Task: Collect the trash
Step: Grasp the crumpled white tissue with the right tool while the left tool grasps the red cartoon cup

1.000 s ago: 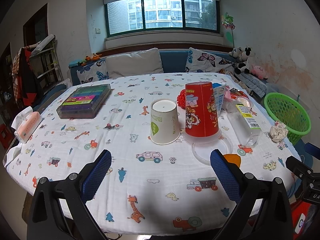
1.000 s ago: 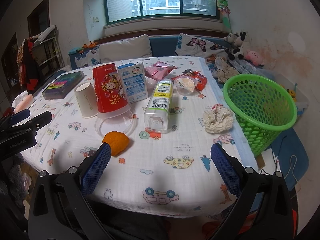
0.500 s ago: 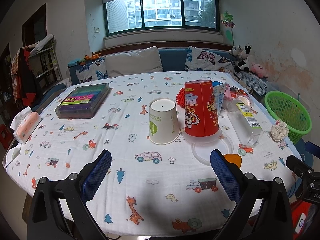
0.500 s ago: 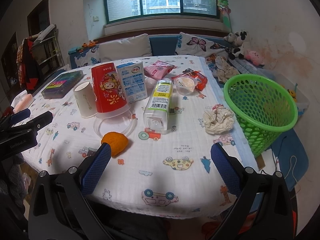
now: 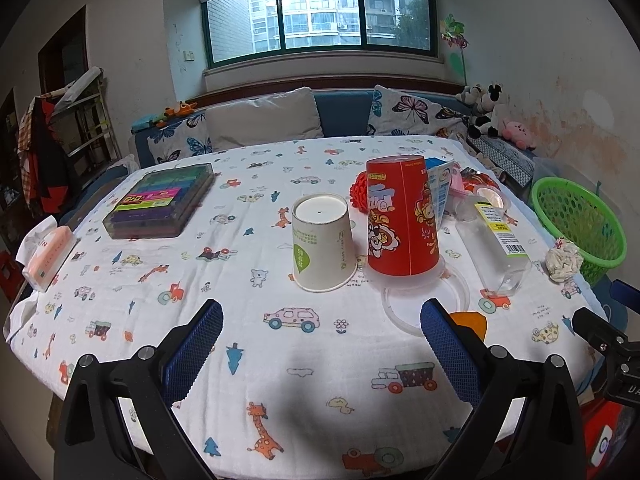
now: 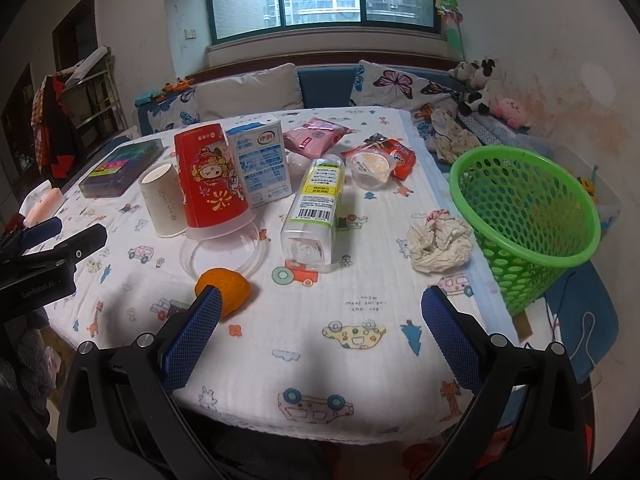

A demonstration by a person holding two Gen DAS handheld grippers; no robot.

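Edged slightly nearer the table since a second ago, right gripper (image 6: pixel 320 312) and left gripper (image 5: pixel 320 328) both spread wide and empty; best to straddle crumpled paper (image 6: pixel 439 245) beside green basket (image 6: pixel 524 216), then pinch gently.

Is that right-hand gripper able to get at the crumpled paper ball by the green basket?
Probably yes: the right gripper is open, the paper ball lies ahead on bare cloth, beside the basket.

Home living room — window bench with butterfly cushions (image 5: pixel 416 110), plush toys (image 5: pixel 486 114), clothes rack (image 5: pixel 48 152), kids' cartoon cloth (image 5: pixel 240 280) on the surface — lived-in
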